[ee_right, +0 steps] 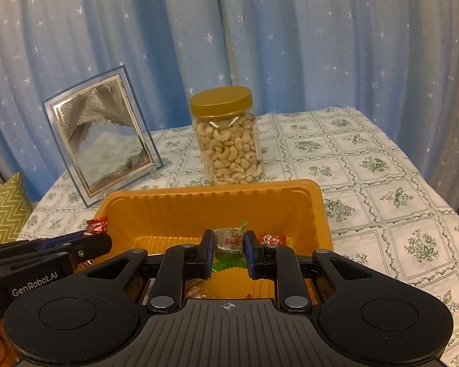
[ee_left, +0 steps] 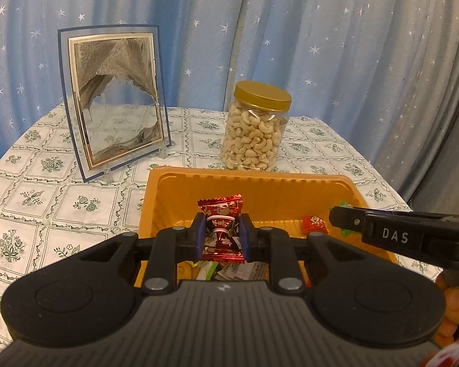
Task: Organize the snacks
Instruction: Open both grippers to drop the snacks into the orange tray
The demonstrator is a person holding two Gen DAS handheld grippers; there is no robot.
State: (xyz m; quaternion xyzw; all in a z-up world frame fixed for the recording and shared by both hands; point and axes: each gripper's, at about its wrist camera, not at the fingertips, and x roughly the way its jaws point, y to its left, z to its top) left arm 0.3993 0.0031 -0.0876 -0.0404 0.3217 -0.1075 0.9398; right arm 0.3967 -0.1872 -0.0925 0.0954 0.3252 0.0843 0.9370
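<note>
Orange plastic forms the tray [ee_left: 156, 202] that sits on the flower-patterned counter [ee_left: 46, 202], and everything else can be placed from it. Beyond the tray's far left corner stands a tilted glass sand picture [ee_left: 114, 98] in a clear frame. Directly behind the tray's far rim stands a clear jar of cashews [ee_left: 254, 131] with a gold lid (upright, just clear of the rim). A blue star-printed curtain [ee_left: 321, 46] hangs behind the counter.

Over the tray's left half, the left tongs [ee_left: 222, 237] are clamped on a dark red candy wrapper [ee_left: 222, 229], its crimped top sticking up past the blue pads [ee_left: 200, 238]. Under them, more wrapped snacks lie on the tray floor, though partly hidden. To the right of the left tongs lies a small red sweet [ee_left: 313, 224] on the tray floor.

Over the tray's right half, the right tongs [ee_right: 229, 249] are closed on a clear-wrapped sweet with green ends [ee_right: 229, 240]. Seen from the right wrist, the small red sweet [ee_right: 272, 240] lies just right of those tongs, inside the tray near its right wall.
</note>
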